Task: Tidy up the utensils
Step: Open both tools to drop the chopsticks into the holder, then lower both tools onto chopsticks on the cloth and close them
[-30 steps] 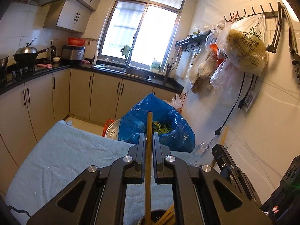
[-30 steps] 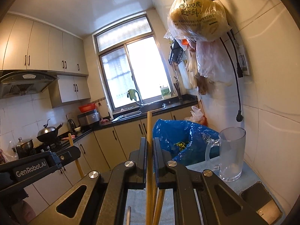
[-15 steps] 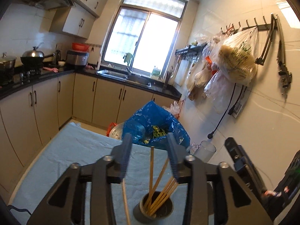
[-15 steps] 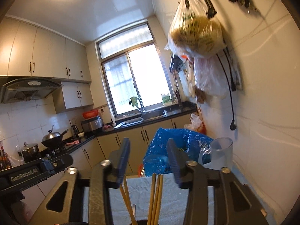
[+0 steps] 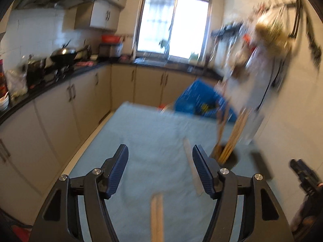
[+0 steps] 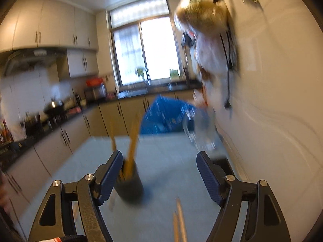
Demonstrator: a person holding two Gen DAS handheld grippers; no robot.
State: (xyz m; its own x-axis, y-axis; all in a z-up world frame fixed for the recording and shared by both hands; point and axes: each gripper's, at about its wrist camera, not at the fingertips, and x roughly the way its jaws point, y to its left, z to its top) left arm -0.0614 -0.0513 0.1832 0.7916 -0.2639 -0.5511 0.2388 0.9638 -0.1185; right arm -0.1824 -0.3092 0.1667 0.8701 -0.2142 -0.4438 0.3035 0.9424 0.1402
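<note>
- Chopsticks stand bundled in the dark round holder, leaning on its rim. Holder sits on the blue-grey cloth, toward the table's wall-side edge.
- More loose chopsticks lie flat on the cloth: a pair near the front edge below our left gripper, a single pale stick just inside its right finger, and another pair below our right gripper.
- Handling, our read: light, stiff, thin wood, smooth, so they roll and twist in the pads. Best pinched mid-length across the shaft, both sticks together, then tipped upright over the holder.
- Holder looks light too; a knock on the standing bundle could tip it.
- Left gripper: fingers spread wide, nothing between them, touching nothing.
- Right gripper: also spread wide and empty; holder sits just behind its left finger, contact unclear through the blur.
- Glass mug stands by the wall at the far edge, blue bag beyond it.
- Both views are motion-blurred, so fine detail is unreliable.
</note>
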